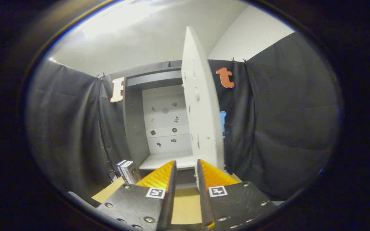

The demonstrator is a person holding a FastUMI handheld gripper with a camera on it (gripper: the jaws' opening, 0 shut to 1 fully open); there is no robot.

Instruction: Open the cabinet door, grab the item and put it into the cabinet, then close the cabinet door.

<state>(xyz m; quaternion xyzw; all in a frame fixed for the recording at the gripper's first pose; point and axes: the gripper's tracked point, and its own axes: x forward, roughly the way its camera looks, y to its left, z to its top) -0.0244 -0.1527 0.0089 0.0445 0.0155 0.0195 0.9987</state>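
Gripper (186, 166) with jaws parted, grasping nothing, above the table (185, 205). Cabinet (159, 128) at 12 o'clock, door (201, 106) swung open edge-on just beyond the right finger. Item, a boxed pack (125, 170), stands at 10 o'clock beside the cabinet.

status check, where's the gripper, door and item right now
Hand-held gripper open, empty, aimed at cabinet shelf. Cabinet door swung open, edge-on just beyond right finger. Boxed item standing beside left finger, not grabbed. Nothing blocking.
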